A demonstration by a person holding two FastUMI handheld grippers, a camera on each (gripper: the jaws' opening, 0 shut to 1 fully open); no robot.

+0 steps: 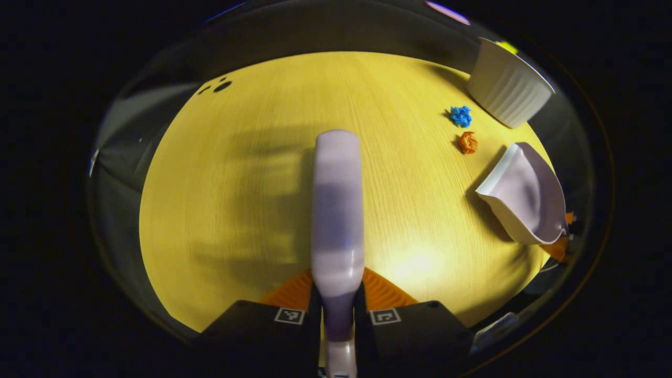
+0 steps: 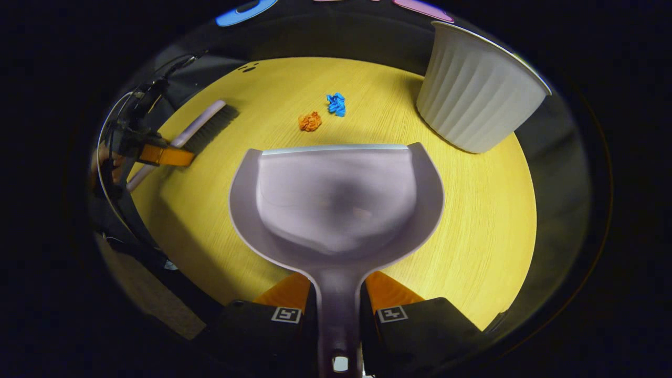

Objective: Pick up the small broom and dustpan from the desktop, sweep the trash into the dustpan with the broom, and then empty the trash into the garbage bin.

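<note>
Yellow wood-grain desktop (image 2: pixel 472 220) carries a blue paper wad (image 2: pixel 336 104) and an orange paper wad (image 2: pixel 310 121) at upper centre of the right gripper view, just beyond the dustpan (image 2: pixel 336 199), whose tray holds nothing. The right gripper (image 2: pixel 337 299) clamps the dustpan's handle. The left gripper (image 1: pixel 336 302) clamps the broom (image 1: pixel 337 210); the white ribbed garbage bin (image 2: pixel 472 94) stands upper right, its interior hidden.

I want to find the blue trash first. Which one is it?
Find the big white ribbed bin on the yellow table. Two crumpled scraps lie beside it, ahead of the dustpan. The blue scrap is nearer the bin; its neighbour is orange.
</note>
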